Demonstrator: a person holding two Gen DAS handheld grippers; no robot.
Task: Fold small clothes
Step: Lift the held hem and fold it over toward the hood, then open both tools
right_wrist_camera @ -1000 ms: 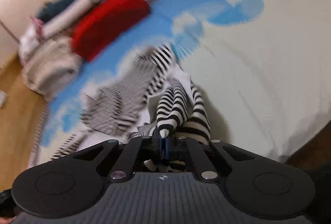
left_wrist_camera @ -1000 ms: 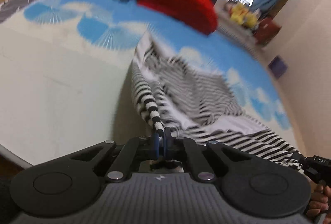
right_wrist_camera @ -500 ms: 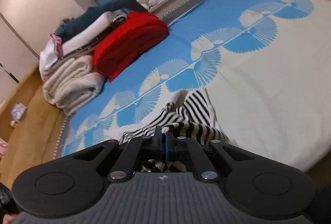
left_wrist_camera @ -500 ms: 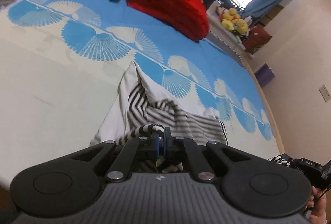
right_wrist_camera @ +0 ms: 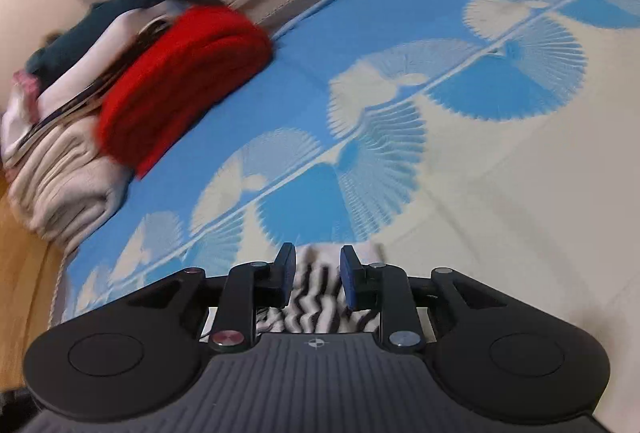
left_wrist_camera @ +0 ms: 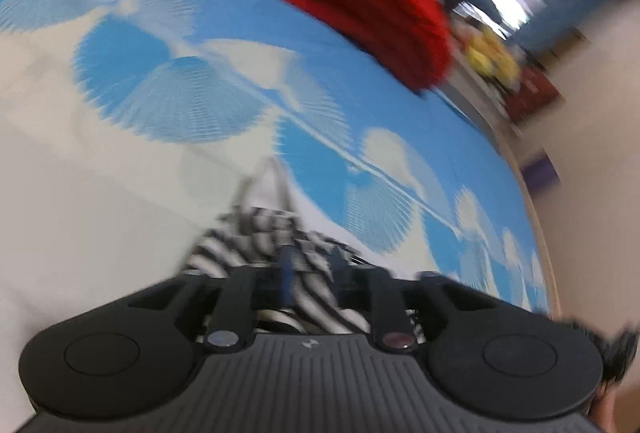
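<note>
jaws apart (both) over striped garment [right_wrist_camera: 316, 297]

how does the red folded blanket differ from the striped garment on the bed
The red blanket is plain red and thick; the striped garment is black-and-white and thin. The blanket sits neatly folded at the far edge of the bed against a stack of bedding; the garment lies rumpled right under the open left tool and open right tool. Both rest on the bed.

Right gripper [right_wrist_camera: 316, 275] jaws parted over striped garment [right_wrist_camera: 316, 307] on blue-and-white fan-patterned bedspread [right_wrist_camera: 500, 161]; red blanket [right_wrist_camera: 180, 81], beige towels [right_wrist_camera: 64, 189] stacked beyond.
</note>
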